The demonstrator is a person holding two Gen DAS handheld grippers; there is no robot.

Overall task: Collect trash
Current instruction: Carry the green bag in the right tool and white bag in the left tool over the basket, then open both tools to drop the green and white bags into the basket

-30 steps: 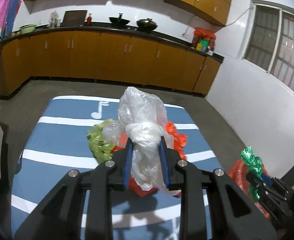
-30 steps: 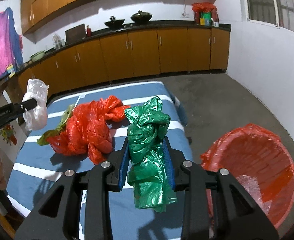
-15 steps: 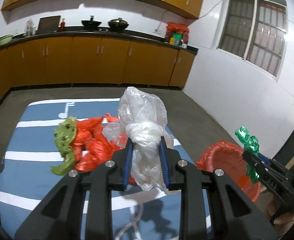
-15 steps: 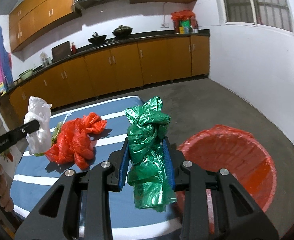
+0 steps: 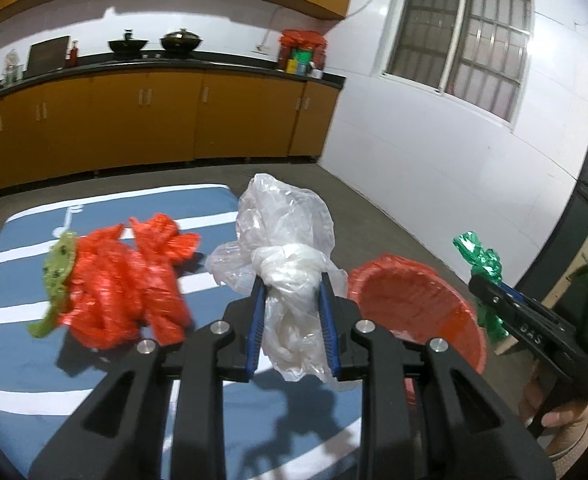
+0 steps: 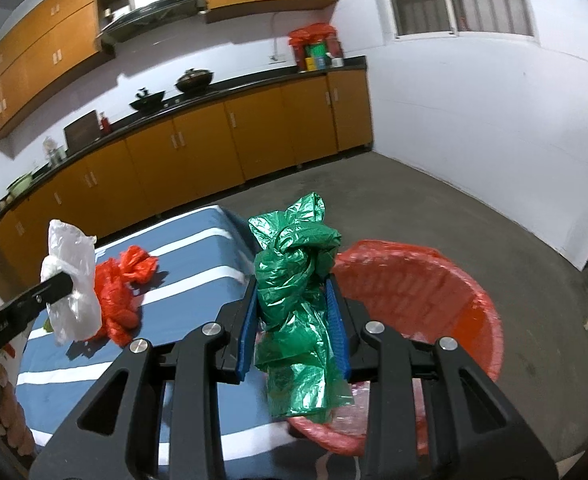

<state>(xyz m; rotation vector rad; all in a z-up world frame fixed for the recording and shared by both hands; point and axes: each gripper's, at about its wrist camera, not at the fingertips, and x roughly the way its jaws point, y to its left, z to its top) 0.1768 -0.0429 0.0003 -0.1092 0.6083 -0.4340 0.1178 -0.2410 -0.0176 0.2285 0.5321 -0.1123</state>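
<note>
Both grippers have been swung rightward toward one red-lined bin (image 6: pixel 446 280), now closer in both views. On the striped desk (image 5: pixel 10 384), one green scrap (image 5: pixel 56 276) and one red bag heap (image 5: pixel 122 280) are left lying. One white bag (image 5: pixel 294 280) is clamped in the left gripper (image 5: pixel 292 324) fingers above the desk. One green bag (image 6: pixel 298 300) is pinched by the right gripper (image 6: pixel 294 320) at the bin's rim.

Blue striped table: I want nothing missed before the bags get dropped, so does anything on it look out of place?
Yes. A crumpled red plastic bag lies loose on the blue striped table, with a green scrap against its left edge. Both are uncollected, outside the red-lined bin.
</note>
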